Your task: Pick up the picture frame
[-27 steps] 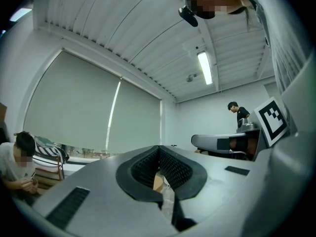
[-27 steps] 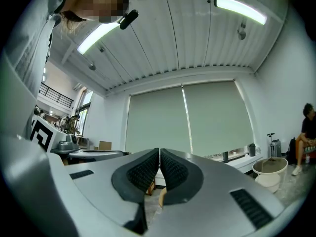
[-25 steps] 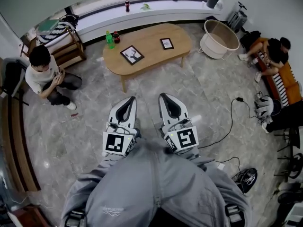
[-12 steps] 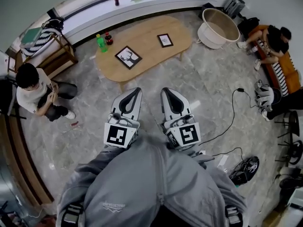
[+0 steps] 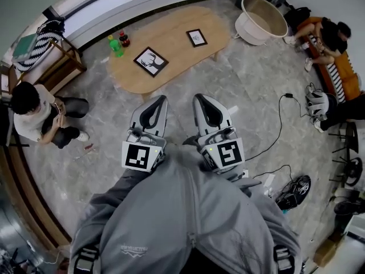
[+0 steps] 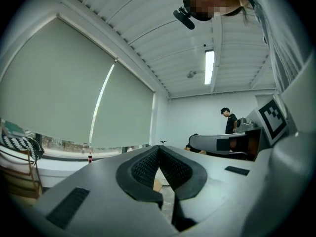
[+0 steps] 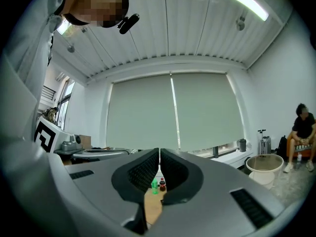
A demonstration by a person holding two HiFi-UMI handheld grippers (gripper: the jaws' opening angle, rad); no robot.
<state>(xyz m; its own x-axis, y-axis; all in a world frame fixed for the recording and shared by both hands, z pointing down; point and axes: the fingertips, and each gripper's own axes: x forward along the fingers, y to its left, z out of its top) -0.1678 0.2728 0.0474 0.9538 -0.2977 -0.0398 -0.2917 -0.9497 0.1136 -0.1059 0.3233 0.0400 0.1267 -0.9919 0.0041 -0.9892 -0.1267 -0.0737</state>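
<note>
Grey left gripper (image 5: 161, 99), grey right gripper (image 5: 199, 97): both clenched, empty. Open jaws before reaching black square picture frame (image 5: 150, 61), oval wooden table (image 5: 171, 30).

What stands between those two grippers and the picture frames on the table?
Nothing visible does. Only bare floor separates the left gripper and right gripper from the table. The large frame and small frame lie uncovered on top; the bottles stand off at its left end.
</note>
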